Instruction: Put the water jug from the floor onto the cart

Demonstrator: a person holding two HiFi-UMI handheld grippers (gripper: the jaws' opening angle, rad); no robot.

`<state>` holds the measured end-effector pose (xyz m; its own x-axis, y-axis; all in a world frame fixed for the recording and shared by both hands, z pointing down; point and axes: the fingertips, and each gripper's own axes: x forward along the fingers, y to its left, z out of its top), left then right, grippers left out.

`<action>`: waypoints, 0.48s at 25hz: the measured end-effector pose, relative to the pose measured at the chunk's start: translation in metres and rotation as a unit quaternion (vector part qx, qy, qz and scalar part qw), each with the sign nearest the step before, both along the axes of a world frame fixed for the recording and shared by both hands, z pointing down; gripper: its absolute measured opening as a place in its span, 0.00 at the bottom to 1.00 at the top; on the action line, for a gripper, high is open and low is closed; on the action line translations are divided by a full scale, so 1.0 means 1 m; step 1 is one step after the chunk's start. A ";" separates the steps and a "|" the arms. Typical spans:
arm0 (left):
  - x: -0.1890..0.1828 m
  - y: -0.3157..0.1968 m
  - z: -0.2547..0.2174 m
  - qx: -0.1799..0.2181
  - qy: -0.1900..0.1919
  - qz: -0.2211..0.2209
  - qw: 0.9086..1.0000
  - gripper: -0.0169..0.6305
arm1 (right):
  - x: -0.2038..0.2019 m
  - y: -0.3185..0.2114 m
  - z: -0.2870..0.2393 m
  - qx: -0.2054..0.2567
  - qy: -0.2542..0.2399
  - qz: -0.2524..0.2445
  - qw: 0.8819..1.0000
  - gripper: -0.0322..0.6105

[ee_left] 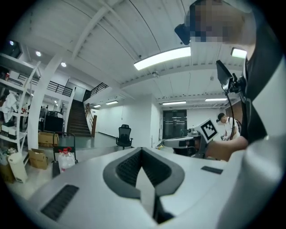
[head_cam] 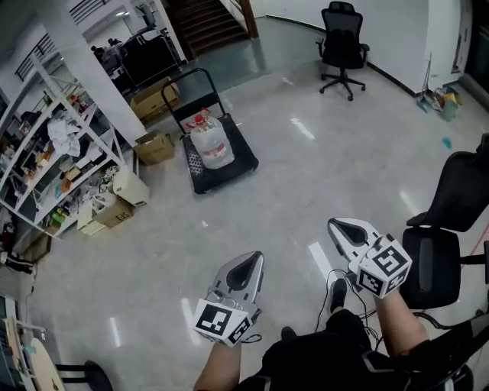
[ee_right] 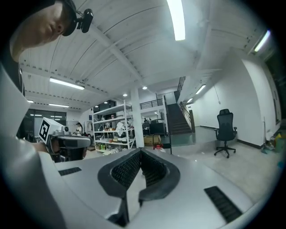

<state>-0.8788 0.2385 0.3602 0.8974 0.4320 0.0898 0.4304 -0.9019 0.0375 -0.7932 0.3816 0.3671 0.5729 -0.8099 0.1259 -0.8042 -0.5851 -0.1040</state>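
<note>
The clear water jug (head_cam: 211, 142) with a red cap stands on the black platform cart (head_cam: 241, 164), far off across the grey floor. It also shows small at the left of the left gripper view, as the jug (ee_left: 65, 159). Both grippers are held close to the person's body, well apart from the cart. My left gripper (head_cam: 253, 260) is shut with nothing between its jaws, and its tip (ee_left: 142, 150) points level over the floor. My right gripper (head_cam: 341, 224) is shut and empty too, seen from behind in its own view (ee_right: 140, 152).
A cluttered white shelf (head_cam: 53, 153) and cardboard boxes (head_cam: 154, 147) line the left side. A black office chair (head_cam: 341, 47) stands at the back and another chair (head_cam: 447, 229) is close at my right. Stairs (head_cam: 210, 23) rise behind the cart.
</note>
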 end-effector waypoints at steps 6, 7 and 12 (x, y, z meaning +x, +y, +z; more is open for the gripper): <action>-0.046 -0.007 -0.011 -0.032 0.015 -0.005 0.999 0.02 | -0.054 0.001 -0.013 -0.011 0.000 0.008 1.000 0.05; -0.051 -0.005 -0.014 -0.034 0.017 -0.005 0.999 0.02 | -0.060 0.002 -0.015 -0.014 0.001 0.008 1.000 0.05; -0.062 0.000 -0.026 -0.051 0.024 -0.015 0.998 0.02 | -0.068 0.007 -0.026 -0.018 0.001 0.006 1.000 0.05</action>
<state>-0.9410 0.2383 0.3338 0.9121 0.4101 0.0038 0.4072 -0.9067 0.1100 -0.8611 0.3889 0.3414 0.5836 -0.7974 0.1536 -0.7968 -0.5988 -0.0814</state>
